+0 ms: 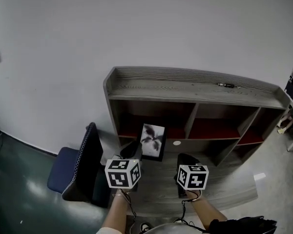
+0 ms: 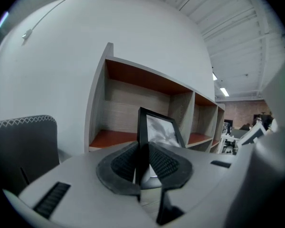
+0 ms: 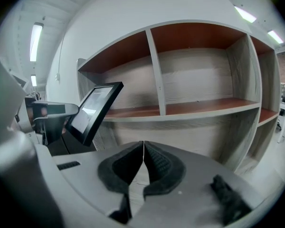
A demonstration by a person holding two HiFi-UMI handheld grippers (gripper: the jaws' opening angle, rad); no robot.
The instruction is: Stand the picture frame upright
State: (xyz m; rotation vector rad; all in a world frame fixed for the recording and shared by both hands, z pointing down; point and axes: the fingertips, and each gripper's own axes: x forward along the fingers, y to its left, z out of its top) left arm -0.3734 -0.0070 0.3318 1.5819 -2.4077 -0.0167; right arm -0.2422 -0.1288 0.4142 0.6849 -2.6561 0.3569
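Left claw [image 2: 141, 161] clamped on side edge of picture frame [image 2: 159, 128], held tilted over table [image 1: 151, 194] before shelf unit [image 1: 185, 87]. Right claw [image 3: 143, 165] closed, empty. Risk: thin edge grip may slip, so frame could topple on release.

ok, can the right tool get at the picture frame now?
Probably yes: the picture frame sits left of the right tool, nothing between, and the left tool clamps only one edge. The right tool's jaws are together and must open first.

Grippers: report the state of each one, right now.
Left gripper: closed on the edge of the picture frame.
Right gripper: closed, holding nothing.
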